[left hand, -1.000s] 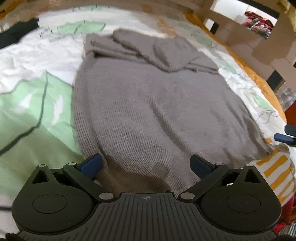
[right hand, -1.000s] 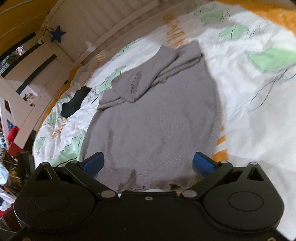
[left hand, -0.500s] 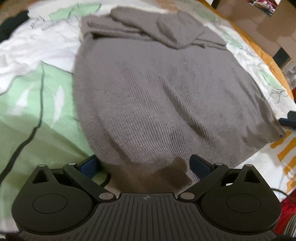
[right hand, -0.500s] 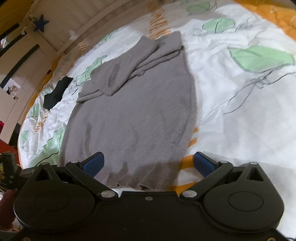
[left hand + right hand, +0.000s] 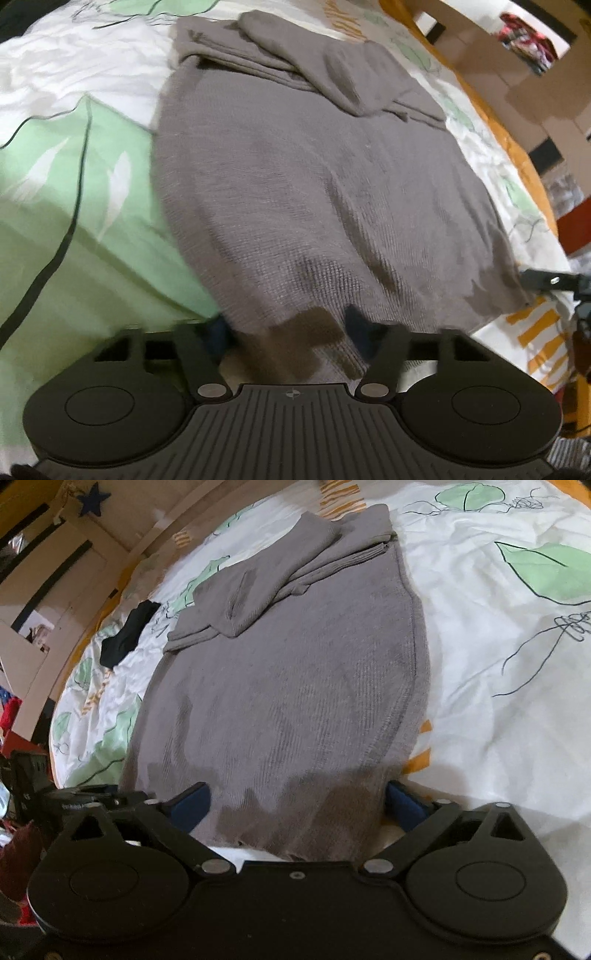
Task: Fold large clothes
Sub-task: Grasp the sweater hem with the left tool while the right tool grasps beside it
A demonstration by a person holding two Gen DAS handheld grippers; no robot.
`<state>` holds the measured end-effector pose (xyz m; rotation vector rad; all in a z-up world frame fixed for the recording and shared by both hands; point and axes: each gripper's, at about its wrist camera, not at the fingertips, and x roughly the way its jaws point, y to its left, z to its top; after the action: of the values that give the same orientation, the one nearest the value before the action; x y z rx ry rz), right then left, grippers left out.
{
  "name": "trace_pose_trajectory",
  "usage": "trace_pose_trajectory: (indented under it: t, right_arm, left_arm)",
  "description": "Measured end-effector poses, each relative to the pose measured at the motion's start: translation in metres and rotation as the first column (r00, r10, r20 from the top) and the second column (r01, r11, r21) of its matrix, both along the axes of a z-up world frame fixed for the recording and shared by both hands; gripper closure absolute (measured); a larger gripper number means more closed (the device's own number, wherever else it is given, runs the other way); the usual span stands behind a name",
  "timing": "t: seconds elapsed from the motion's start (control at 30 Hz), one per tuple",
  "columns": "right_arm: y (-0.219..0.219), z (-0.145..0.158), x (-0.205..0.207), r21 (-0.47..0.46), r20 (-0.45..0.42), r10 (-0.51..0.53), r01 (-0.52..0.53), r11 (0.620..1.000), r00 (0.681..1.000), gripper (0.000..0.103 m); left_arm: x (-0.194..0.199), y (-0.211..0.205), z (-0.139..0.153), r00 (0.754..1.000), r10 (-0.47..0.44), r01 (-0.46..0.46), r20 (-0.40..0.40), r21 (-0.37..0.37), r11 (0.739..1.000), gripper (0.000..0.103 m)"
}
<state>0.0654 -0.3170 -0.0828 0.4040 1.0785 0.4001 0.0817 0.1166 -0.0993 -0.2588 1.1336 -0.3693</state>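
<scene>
On a leaf-print bed [image 5: 74, 192] by a wooden wall [image 5: 110, 539], the grey sweater [image 5: 314, 192] lies flat, sleeves folded, hem between the wide-open left gripper [image 5: 286, 334] and right gripper [image 5: 299, 806].

No legible text, small white lettering on the black device [image 5: 79, 805] at left too blurred to read

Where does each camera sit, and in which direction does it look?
Left wrist: on the left tool, low at the grey sweater's near-left hem, facing its folded sleeves; own fingers show.
Right wrist: on the right tool, at the near-right hem, facing likewise; own fingers show.
Shared: the sweater and leaf-print bedcover.
</scene>
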Motion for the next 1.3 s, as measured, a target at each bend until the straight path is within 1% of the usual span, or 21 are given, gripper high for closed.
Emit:
trace_pose_trajectory:
  t: [0.03,0.07,0.1,0.13,0.17,0.23,0.27,0.37,0.47,0.53,0.6,0.63,0.7,0.73,0.8,0.87,0.93,0.97,1.03,1.13,1.3]
  right_arm:
    - [-0.001,0.001,-0.001,-0.02,-0.002,-0.004,0.004,1.0,1.0,0.026]
    - [-0.003,0.001,0.0,-0.038,-0.004,-0.01,0.01,0.999,1.0,0.039]
    - [-0.004,0.0,0.0,-0.059,-0.007,-0.014,0.014,0.998,1.0,0.047]
    - [-0.006,-0.001,0.0,-0.076,-0.013,-0.022,0.021,0.997,1.0,0.073]
    - [-0.009,-0.004,0.0,-0.076,-0.022,-0.032,0.03,0.997,0.999,0.085]
    - [-0.015,-0.005,-0.002,-0.021,-0.012,-0.055,0.055,0.998,0.998,0.086]
    - [-0.018,-0.004,-0.003,0.007,-0.005,-0.066,0.066,0.998,0.998,0.086]
    - [-0.032,0.006,-0.004,0.138,0.041,-0.123,0.116,0.984,0.992,0.086]
    - [-0.045,0.023,0.002,0.249,0.123,-0.179,0.144,0.958,0.976,0.086]
    - [-0.05,0.034,0.011,0.298,0.177,-0.206,0.147,0.943,0.962,0.086]
    - [-0.053,0.044,0.025,0.342,0.214,-0.231,0.148,0.928,0.949,0.086]
    - [-0.055,0.049,0.033,0.359,0.228,-0.243,0.151,0.921,0.943,0.086]
    - [-0.057,0.058,0.049,0.383,0.26,-0.266,0.154,0.911,0.928,0.086]
    - [-0.057,0.062,0.058,0.388,0.275,-0.275,0.156,0.908,0.921,0.086]
    - [-0.056,0.068,0.078,0.389,0.3,-0.293,0.164,0.906,0.908,0.086]
    - [-0.055,0.072,0.098,0.394,0.318,-0.306,0.168,0.904,0.898,0.086]
    - [-0.054,0.075,0.119,0.383,0.333,-0.316,0.178,0.906,0.889,0.086]
    - [-0.053,0.075,0.128,0.377,0.339,-0.318,0.182,0.908,0.885,0.086]
    - [-0.049,0.073,0.15,0.365,0.345,-0.321,0.189,0.911,0.882,0.086]
    - [-0.042,0.065,0.181,0.338,0.329,-0.319,0.205,0.919,0.889,0.086]
    - [-0.033,0.035,0.225,0.292,0.27,-0.327,0.247,0.924,0.906,0.086]
  left_arm:
    - [-0.002,0.003,-0.001,1.0,0.011,-0.011,-0.008,-0.013,1.0,0.072]
    - [-0.003,0.006,-0.002,1.0,0.016,-0.017,-0.018,-0.031,0.999,0.091]
    - [-0.004,0.008,-0.003,1.0,0.017,-0.019,-0.024,-0.06,0.998,0.096]
    - [-0.005,0.009,-0.003,1.0,0.02,-0.021,-0.014,-0.077,0.997,0.096]
    - [-0.006,0.009,0.0,1.0,0.023,-0.022,0.003,-0.081,0.996,0.096]
    - [-0.009,0.01,0.005,0.998,0.043,-0.038,0.042,-0.111,0.993,0.097]
    - [-0.011,0.013,0.009,0.995,0.071,-0.061,0.063,-0.147,0.987,0.097]
    - [-0.01,0.022,0.021,0.981,0.159,-0.128,0.111,-0.25,0.96,0.097]
    - [-0.004,0.03,0.042,0.952,0.225,-0.154,0.206,-0.311,0.938,0.097]
    - [0.006,0.036,0.058,0.925,0.272,-0.17,0.265,-0.352,0.92,0.097]
    - [0.018,0.042,0.069,0.903,0.311,-0.18,0.298,-0.395,0.901,0.097]
    - [0.028,0.045,0.075,0.889,0.336,-0.189,0.312,-0.419,0.888,0.097]
    - [0.046,0.046,0.084,0.867,0.364,-0.192,0.339,-0.448,0.873,0.097]
    - [0.058,0.046,0.089,0.853,0.375,-0.19,0.363,-0.453,0.871,0.097]
    - [0.073,0.046,0.097,0.833,0.385,-0.189,0.397,-0.45,0.873,0.097]
    - [0.093,0.046,0.1,0.818,0.398,-0.19,0.415,-0.458,0.868,0.097]
    - [0.113,0.045,0.1,0.804,0.407,-0.199,0.434,-0.449,0.871,0.097]
    - [0.123,0.044,0.098,0.8,0.413,-0.207,0.435,-0.445,0.871,0.097]
    - [0.141,0.047,0.09,0.8,0.428,-0.228,0.42,-0.446,0.866,0.097]
    - [0.169,0.049,0.072,0.807,0.459,-0.284,0.372,-0.437,0.854,0.097]
    - [0.207,0.051,0.039,0.84,0.452,-0.338,0.299,-0.364,0.868,0.096]
